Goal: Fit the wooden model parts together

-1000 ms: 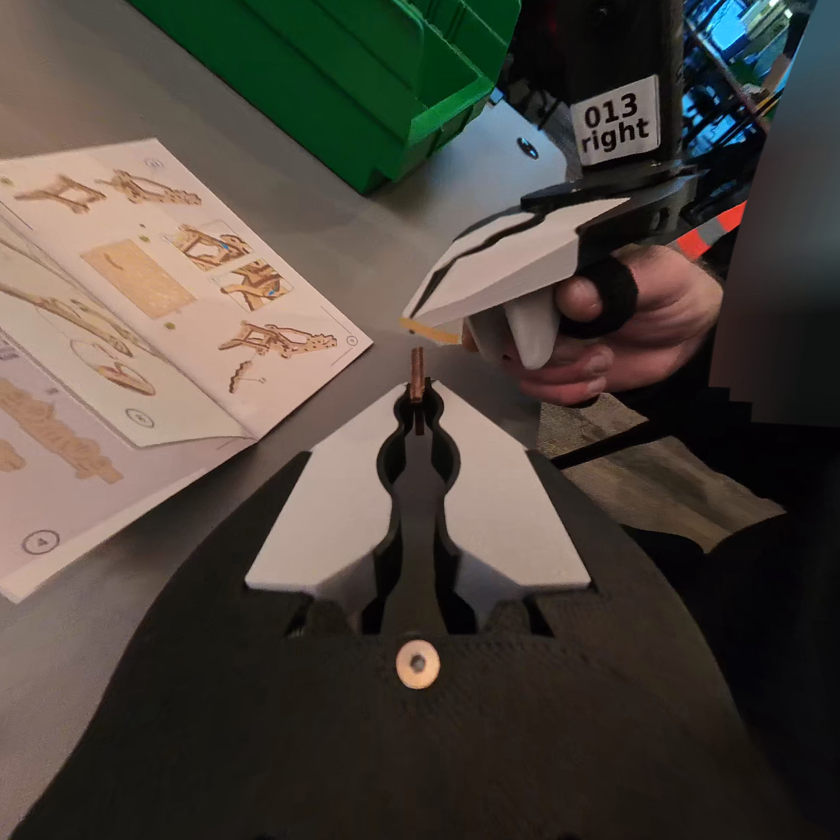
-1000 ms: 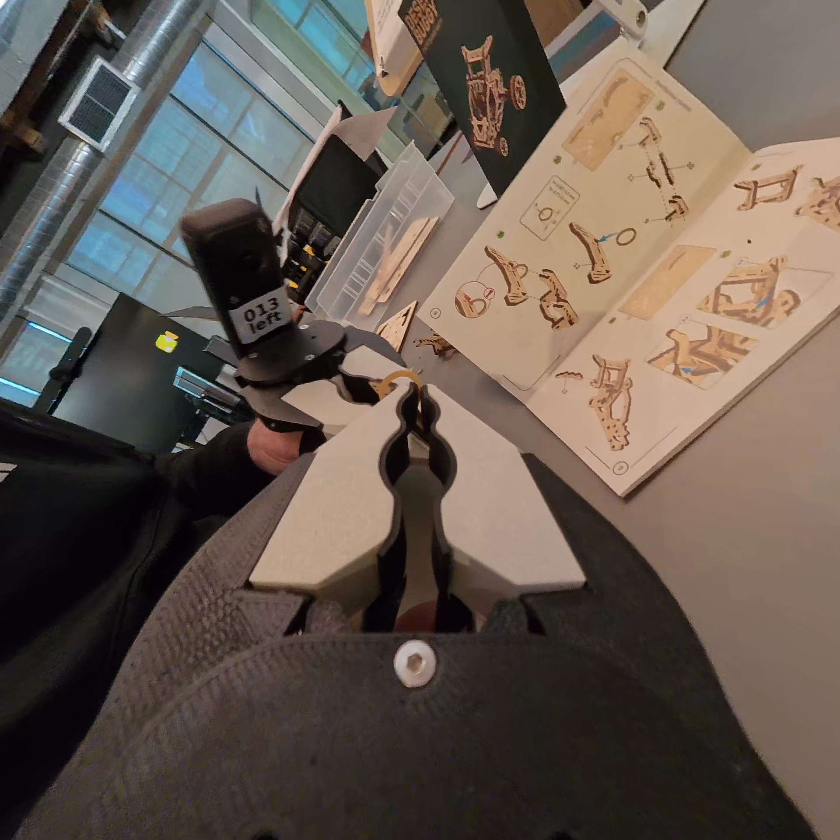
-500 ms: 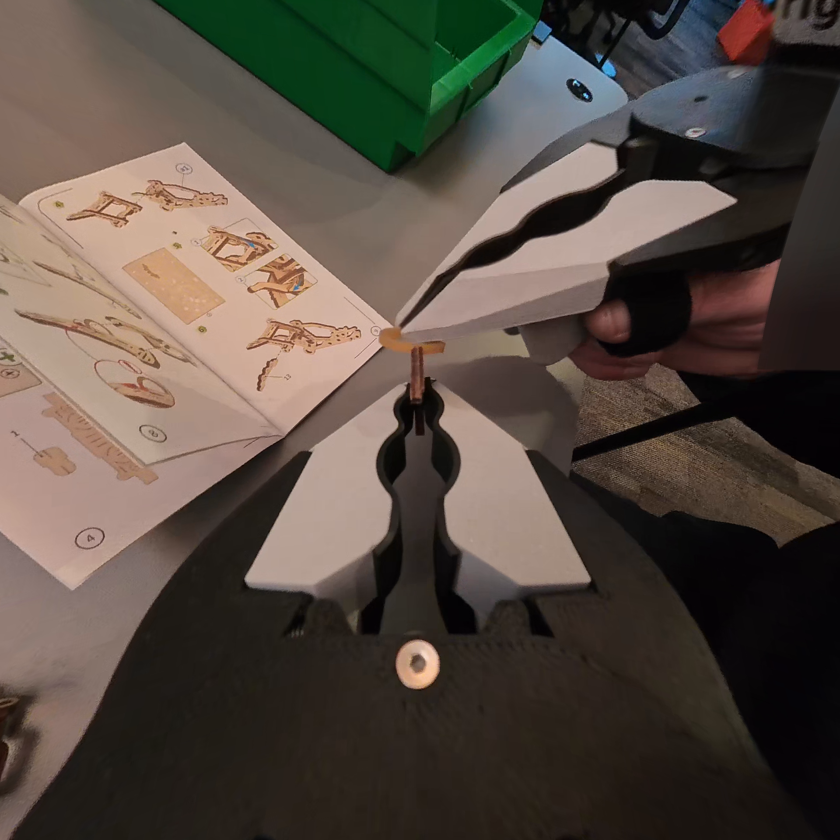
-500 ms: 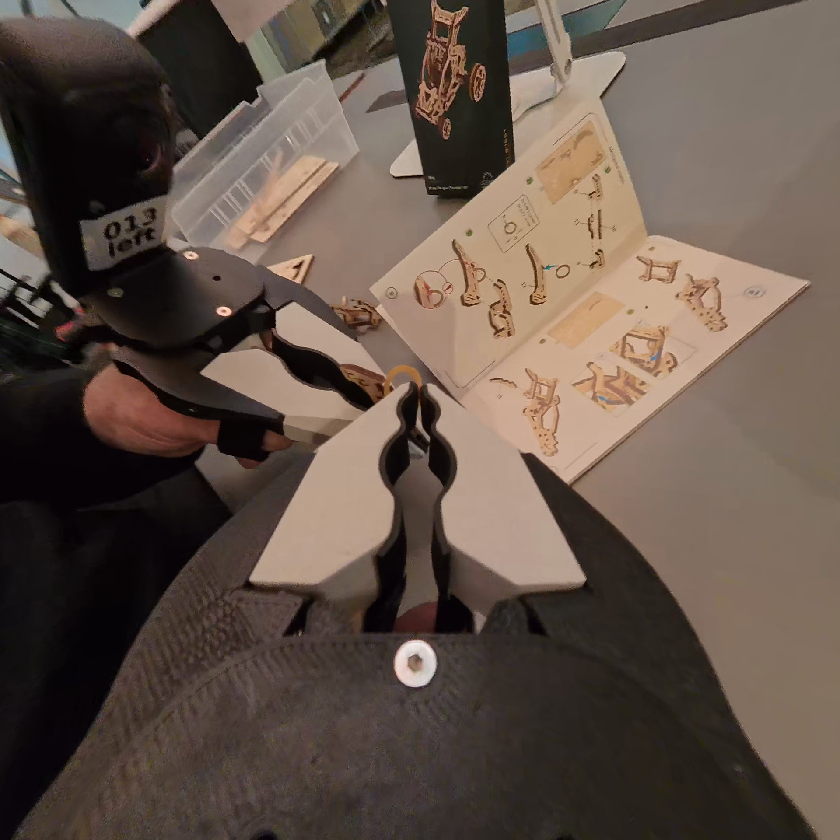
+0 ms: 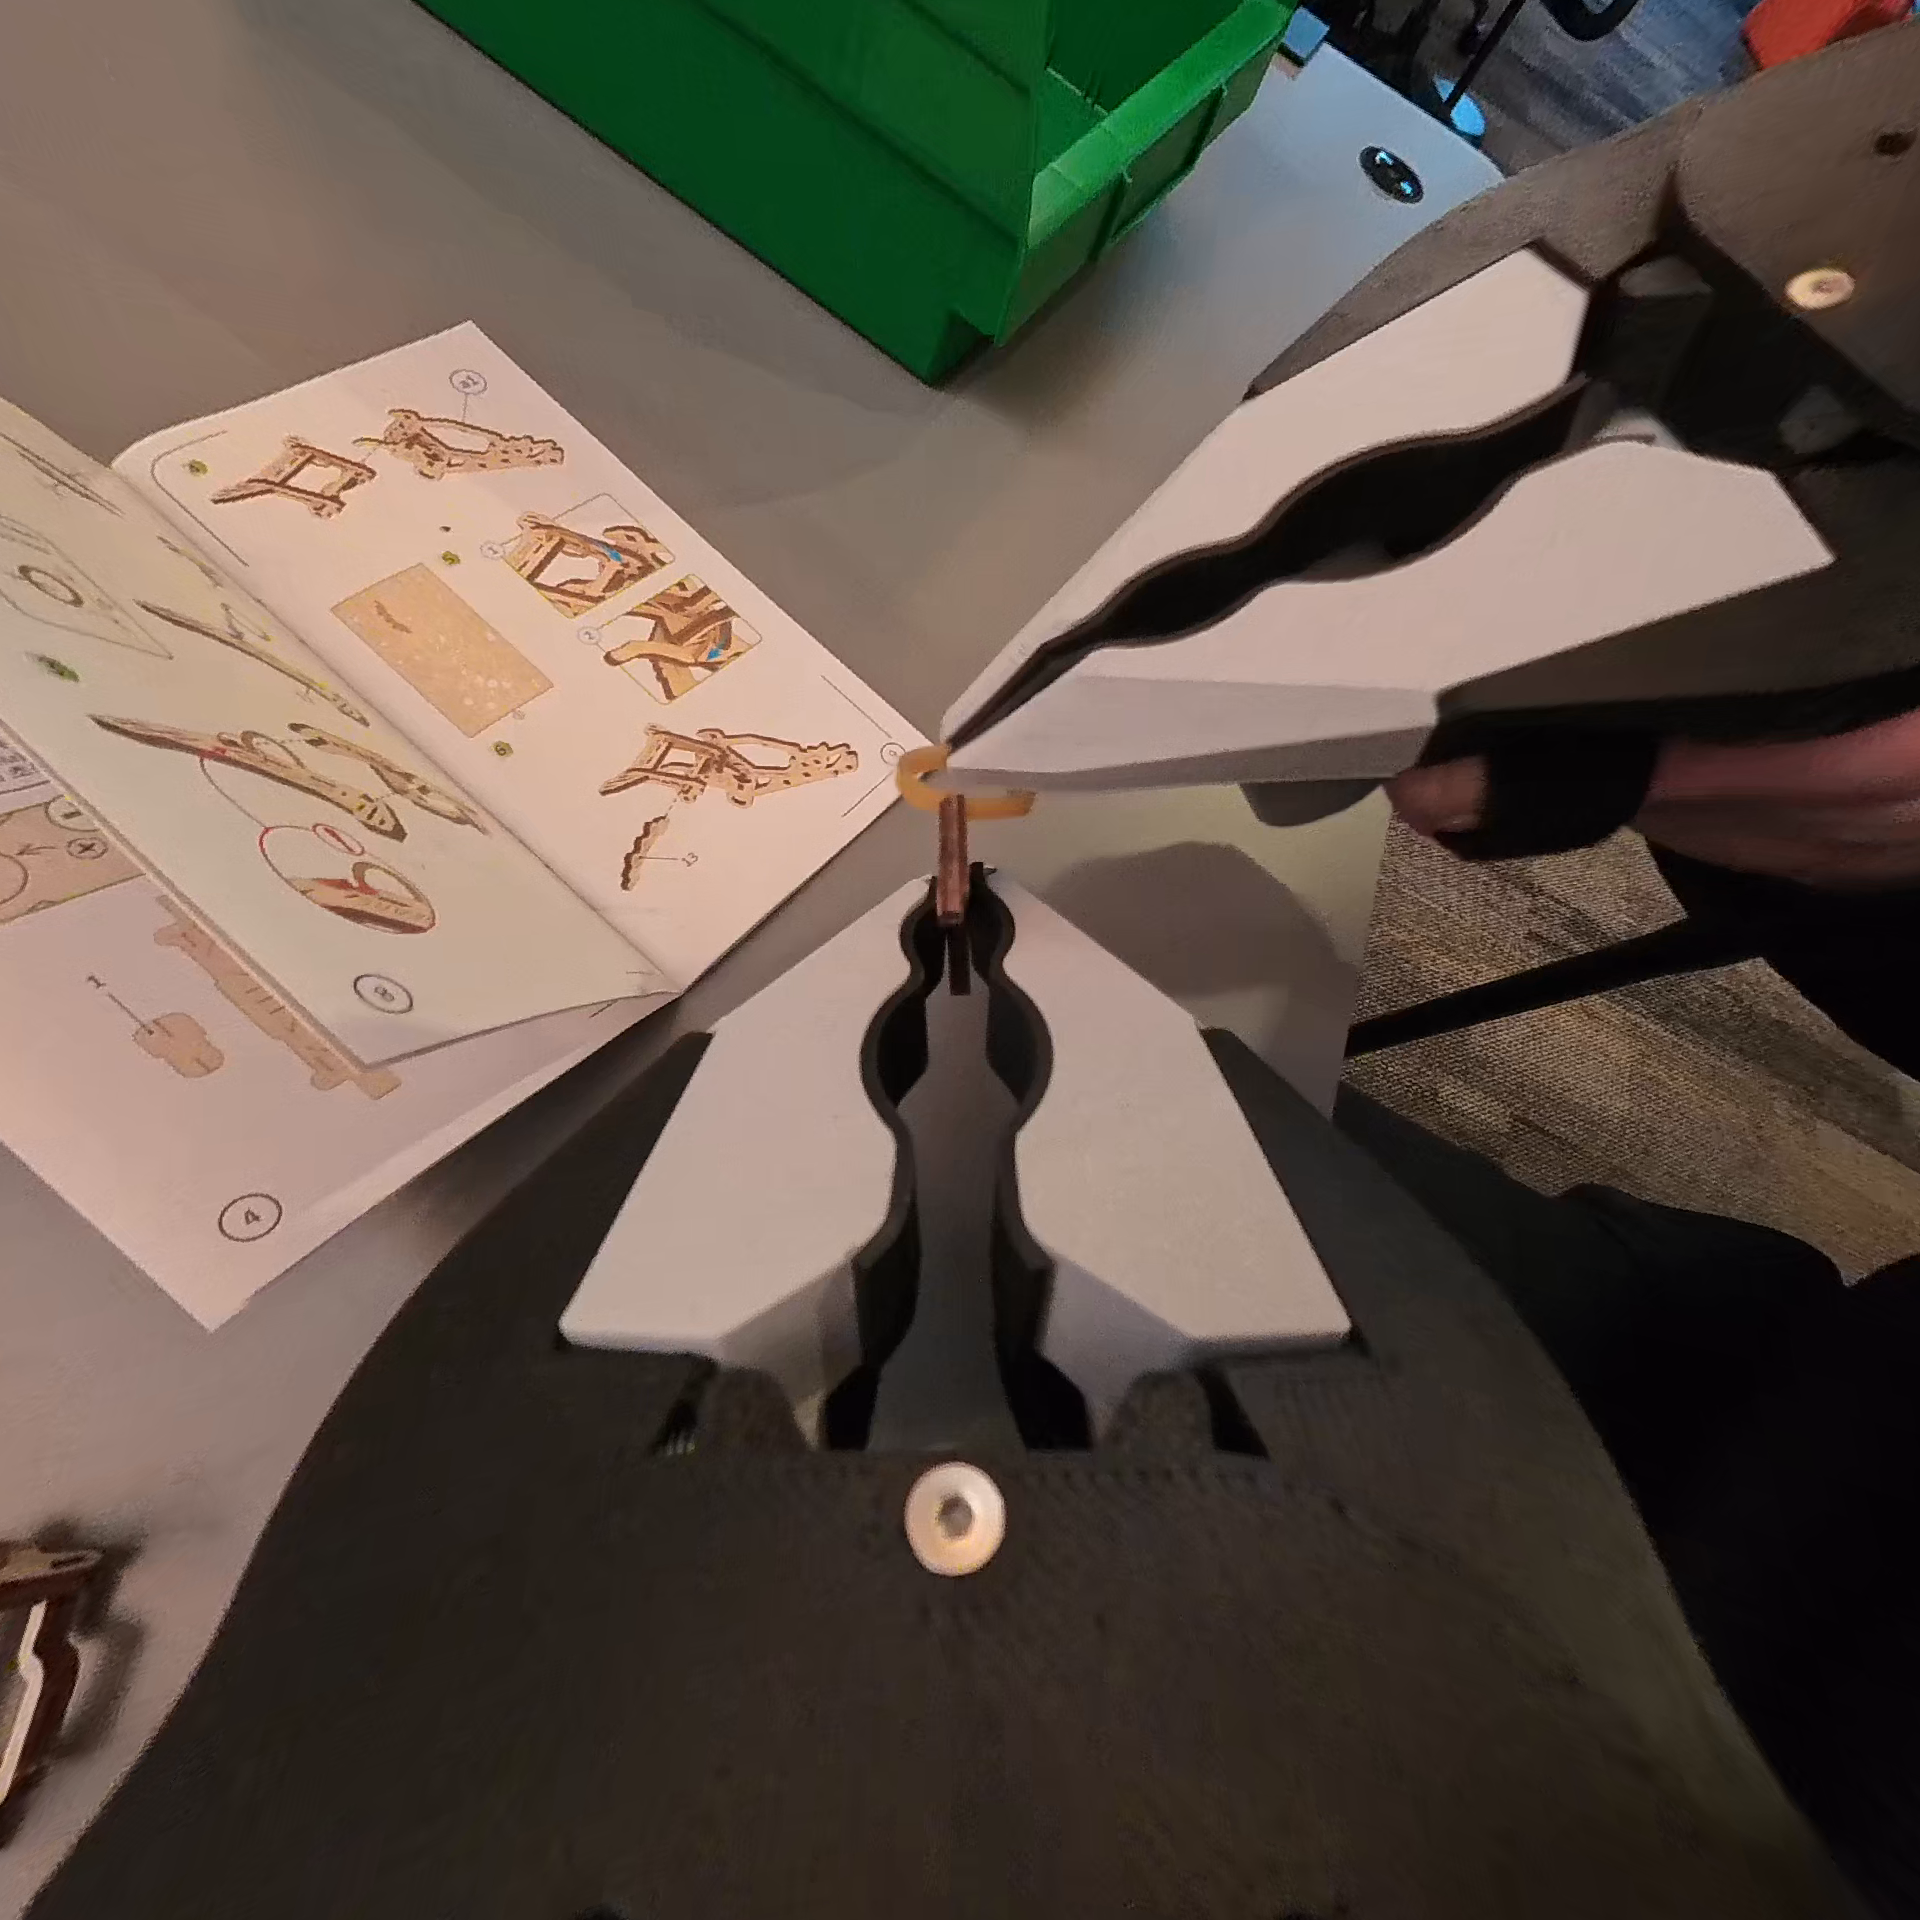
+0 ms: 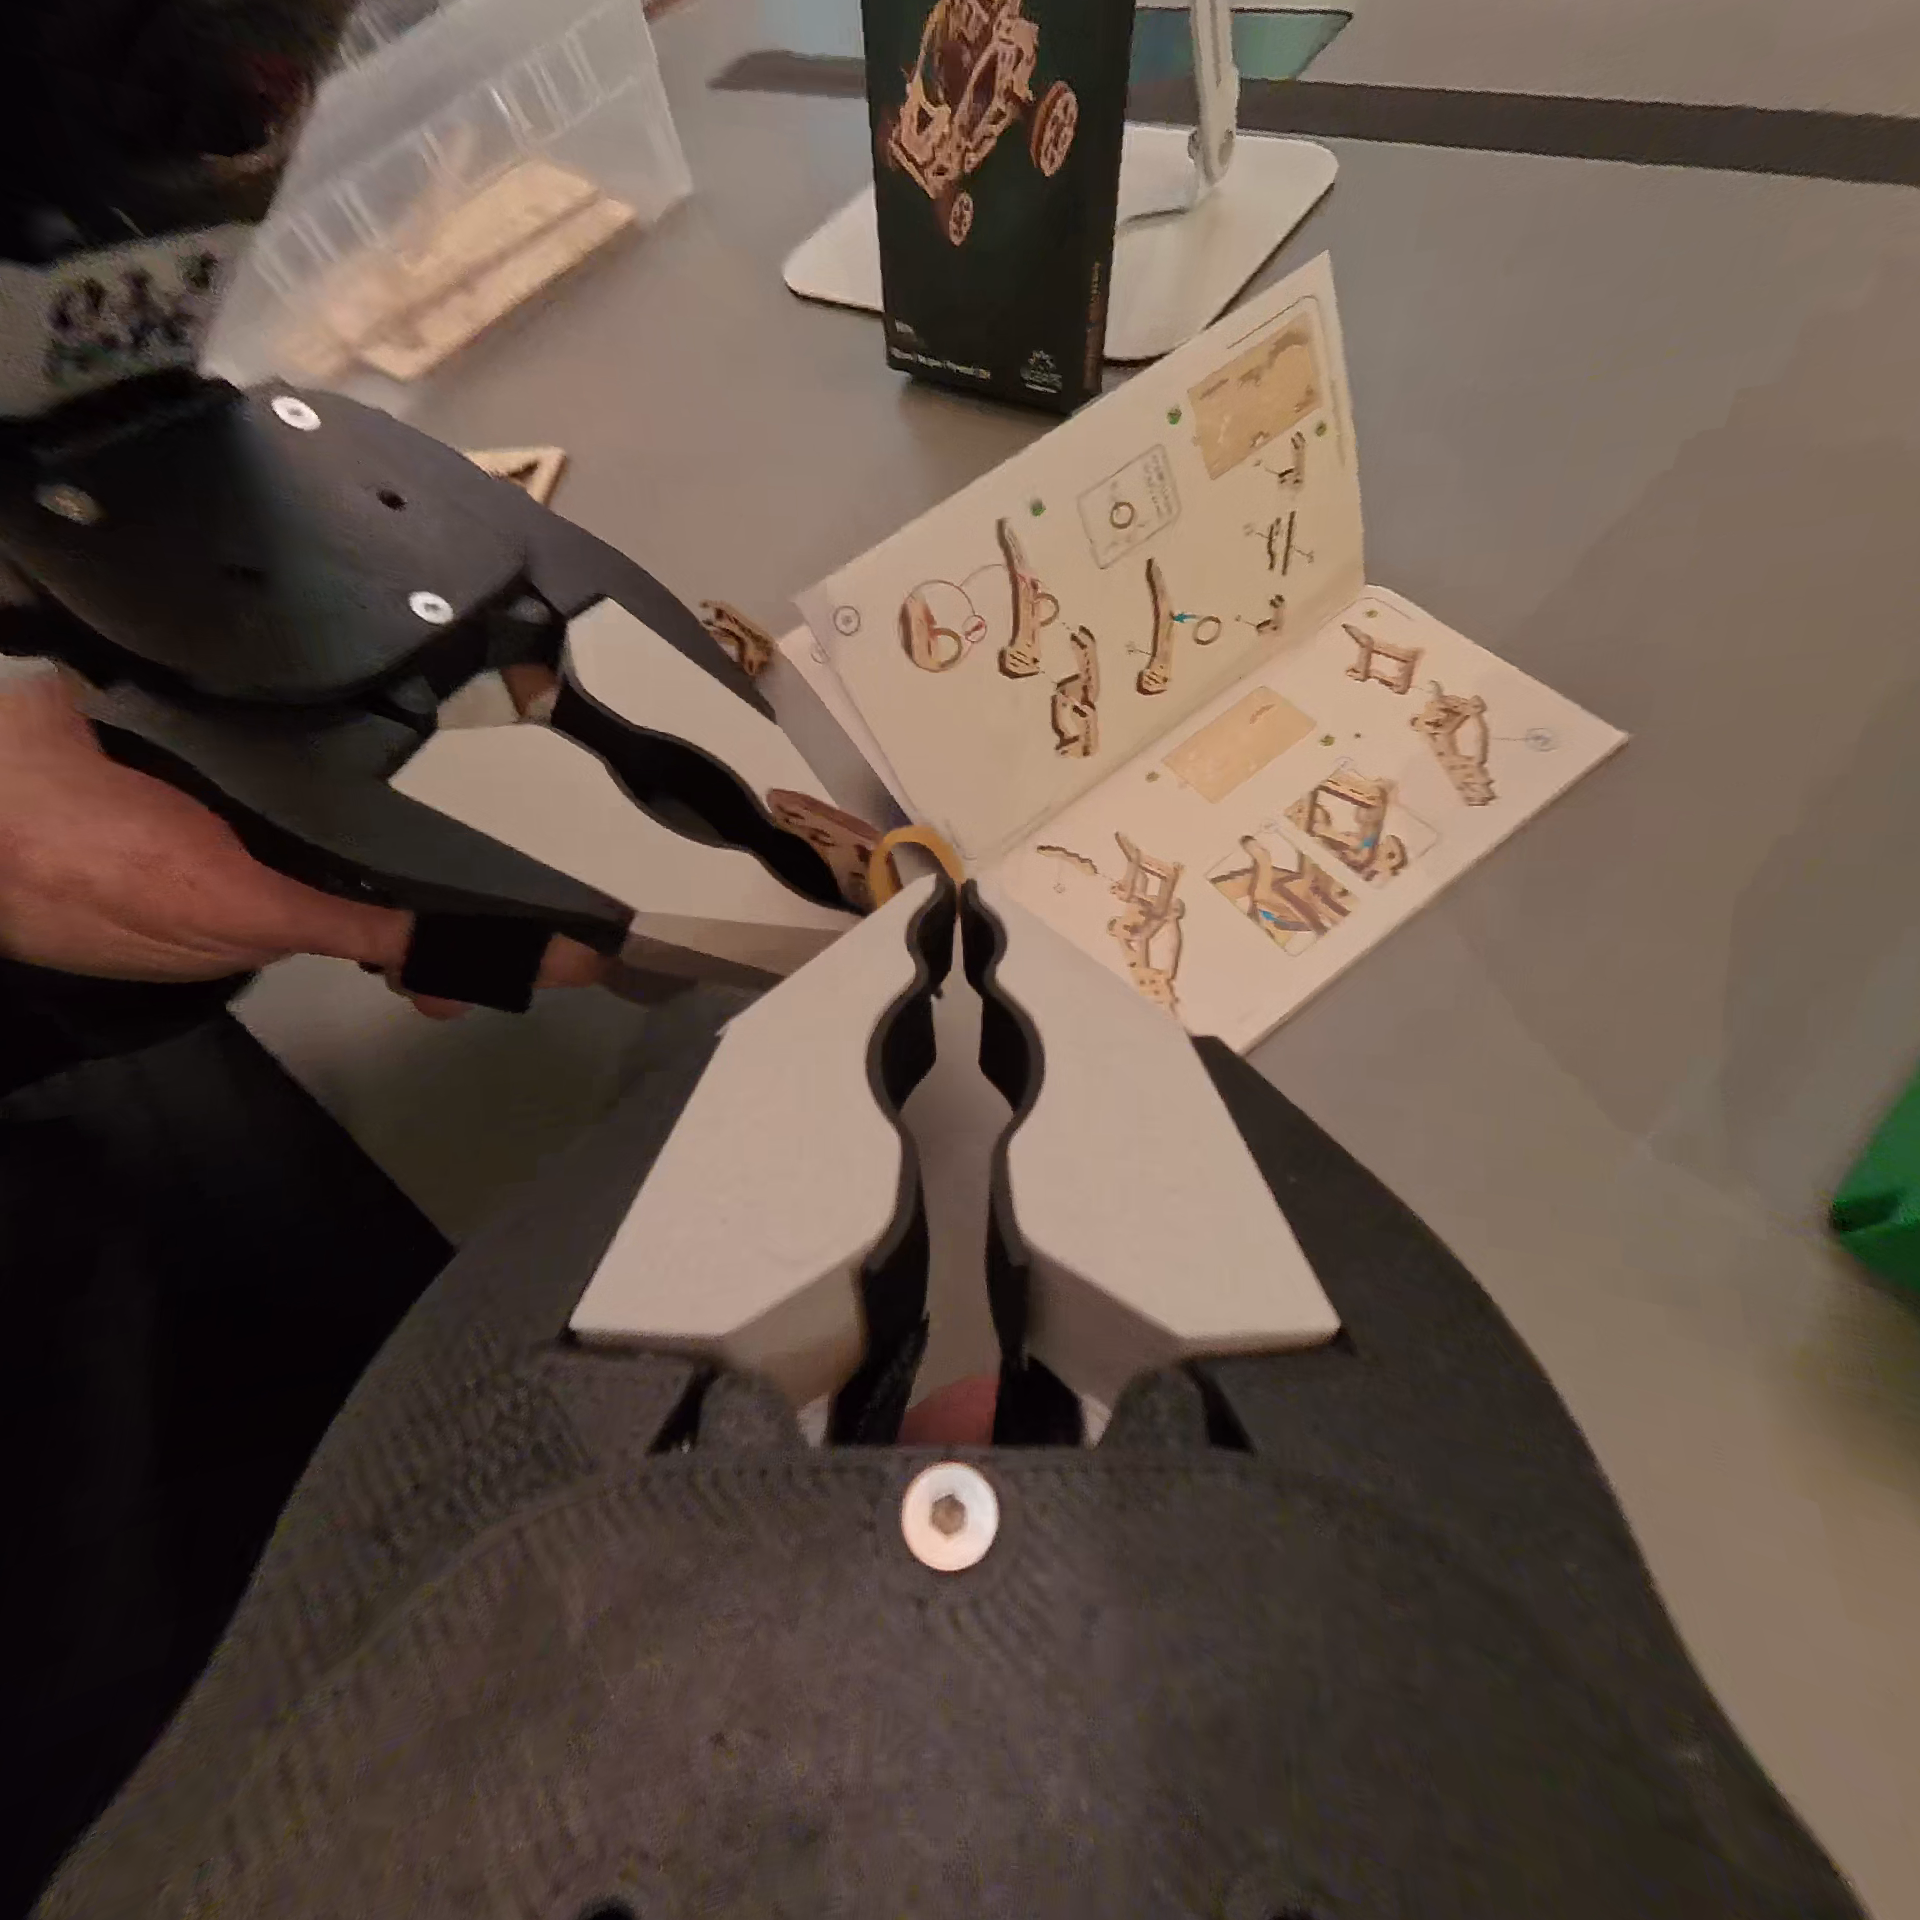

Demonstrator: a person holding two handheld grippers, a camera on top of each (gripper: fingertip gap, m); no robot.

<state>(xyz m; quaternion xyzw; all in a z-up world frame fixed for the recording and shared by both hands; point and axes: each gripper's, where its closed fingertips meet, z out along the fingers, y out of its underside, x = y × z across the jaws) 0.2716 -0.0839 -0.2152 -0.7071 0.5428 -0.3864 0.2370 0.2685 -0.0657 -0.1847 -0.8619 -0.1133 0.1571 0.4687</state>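
Note:
My left gripper [image 5: 956,896] is shut on a thin brown wooden part [image 5: 950,857] that stands edge-on out of its tips. My right gripper [image 5: 951,746] comes in from the right, shut on a small yellow ring [image 5: 918,781]. The ring sits at the top end of the wooden part and touches it. In the right wrist view my right gripper [image 6: 954,896] pinches the yellow ring [image 6: 906,840] at its tips. The left gripper [image 6: 847,883] comes in from the left with the pale wooden part [image 6: 816,831] between its fingers, right beside the ring.
An open instruction booklet [image 5: 436,748] lies on the grey table [image 5: 260,208], with a green bin [image 5: 883,156] behind. A dark model box [image 6: 987,187], a metal stand base [image 6: 1226,197] and a clear tray of wooden sheets [image 6: 468,187] stand farther back. Loose wooden pieces [image 6: 738,634] lie nearby. The table edge and carpet [image 5: 1610,1039] are to the right. Both grippers' tips are close together, under 4 cm apart.
My right gripper has swung in with the yellow ring until it meets the top of the wooden part in my left gripper. Both grippers stayed shut on their things.

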